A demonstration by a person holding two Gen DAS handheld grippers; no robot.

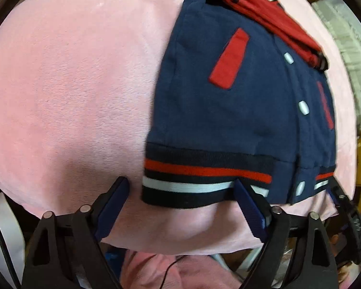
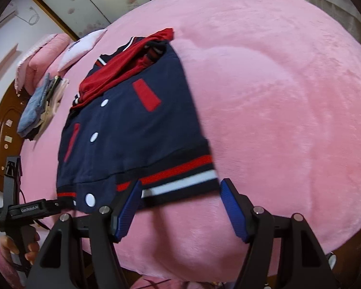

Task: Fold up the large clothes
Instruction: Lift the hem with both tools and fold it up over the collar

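Note:
A navy varsity jacket (image 1: pixel 228 115) with red pocket flaps, white snaps and a striped hem lies flat on a pink blanket (image 1: pixel 72 96), its red sleeves folded across the top (image 1: pixel 264 12). My left gripper (image 1: pixel 183 192) is open, its fingers spread around the hem's left corner. In the right wrist view the jacket (image 2: pixel 132 132) lies ahead, and my right gripper (image 2: pixel 180 192) is open with its fingers around the hem's right corner. The left gripper's body (image 2: pixel 24 209) shows at that view's lower left.
A stack of folded clothes (image 2: pixel 41 106) lies far left on the bed, beyond it pink pillows (image 2: pixel 45 57) and a wooden headboard (image 2: pixel 4 134). The bed's near edge (image 2: pixel 204 265) runs below both grippers. Open pink blanket (image 2: pixel 288 96) spreads to the right.

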